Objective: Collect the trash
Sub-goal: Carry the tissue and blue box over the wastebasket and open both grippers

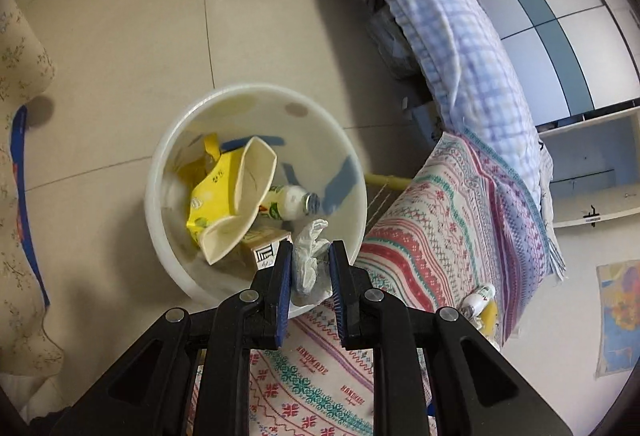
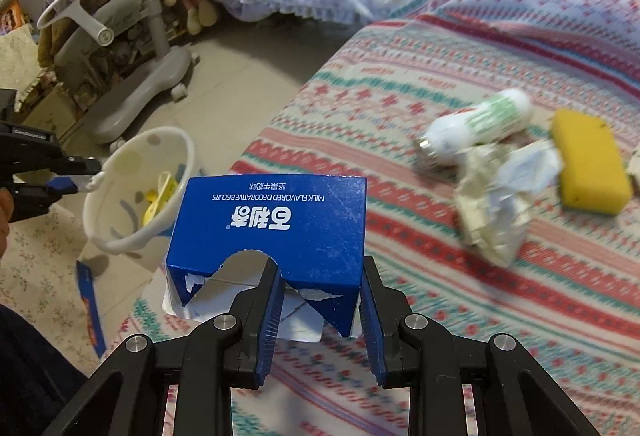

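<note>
Tissue [image 1: 308, 260] sits pinched in the left gripper [image 1: 310, 256] over the bin [image 1: 180, 139] at frame centre; right gripper [image 2: 320, 288] clamps the biscuit box [image 2: 276, 220]. Released near the rim, it may spill.

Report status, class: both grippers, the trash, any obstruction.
Left gripper shut on crumpled tissue over the white bin. Right gripper shut on blue biscuit box. Bottle, wrappers remain on bed. Nothing blocking.

1. Our left wrist view looks steeply down, close above the round white plastic bin [image 1: 256, 195] on the tiled floor.
2. Our right wrist view faces across the red-and-teal patterned bedspread [image 2: 460, 236], low and near.
3. We catch that bin [image 2: 136, 187] and bedspread [image 1: 432, 220] in both views.
</note>
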`<state>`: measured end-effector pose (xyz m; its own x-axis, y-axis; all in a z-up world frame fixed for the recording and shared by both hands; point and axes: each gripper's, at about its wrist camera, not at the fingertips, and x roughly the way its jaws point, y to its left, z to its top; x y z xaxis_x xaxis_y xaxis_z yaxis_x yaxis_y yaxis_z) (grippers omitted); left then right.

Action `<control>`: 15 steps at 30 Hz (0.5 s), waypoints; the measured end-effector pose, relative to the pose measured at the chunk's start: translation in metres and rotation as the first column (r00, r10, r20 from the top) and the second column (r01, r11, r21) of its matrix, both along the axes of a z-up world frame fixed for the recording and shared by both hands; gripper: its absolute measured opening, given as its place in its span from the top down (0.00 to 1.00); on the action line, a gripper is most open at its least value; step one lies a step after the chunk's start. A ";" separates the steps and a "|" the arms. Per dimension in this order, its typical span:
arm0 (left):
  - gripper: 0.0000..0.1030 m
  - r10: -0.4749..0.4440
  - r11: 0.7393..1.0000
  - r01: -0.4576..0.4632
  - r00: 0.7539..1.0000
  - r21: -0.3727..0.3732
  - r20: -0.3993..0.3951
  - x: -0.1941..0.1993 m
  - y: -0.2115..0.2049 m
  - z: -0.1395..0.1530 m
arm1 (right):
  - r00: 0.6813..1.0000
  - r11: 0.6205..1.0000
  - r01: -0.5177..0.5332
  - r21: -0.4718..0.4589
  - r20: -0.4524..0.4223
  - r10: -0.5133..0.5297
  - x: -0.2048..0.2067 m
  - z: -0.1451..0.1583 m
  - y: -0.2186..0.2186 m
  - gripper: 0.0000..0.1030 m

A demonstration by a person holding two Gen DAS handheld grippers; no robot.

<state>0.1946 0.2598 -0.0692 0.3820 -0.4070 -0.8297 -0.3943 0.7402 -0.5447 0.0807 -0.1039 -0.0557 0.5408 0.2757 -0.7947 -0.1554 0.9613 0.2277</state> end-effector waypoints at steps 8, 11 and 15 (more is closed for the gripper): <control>0.35 0.125 0.992 -0.126 0.991 -0.011 -0.052 -0.003 0.021 -0.008 | 1.000 1.000 -0.010 0.024 -0.015 0.010 0.003 -0.008 0.030 0.68; 0.35 0.172 0.985 -0.173 0.984 -0.014 -0.034 -0.005 0.031 -0.005 | 1.000 0.999 -0.010 0.031 -0.023 0.010 0.005 -0.012 0.040 0.68; 0.35 0.203 0.979 -0.203 0.979 0.026 -0.007 -0.009 0.038 0.002 | 1.000 0.999 -0.022 0.047 -0.021 0.023 0.014 -0.014 0.062 0.68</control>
<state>0.1857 0.2981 -0.0675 0.4464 -0.3012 -0.8426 -0.5429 0.6574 -0.5225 0.0949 -0.0423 -0.0696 0.5168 0.3248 -0.7921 -0.1710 0.9457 0.2762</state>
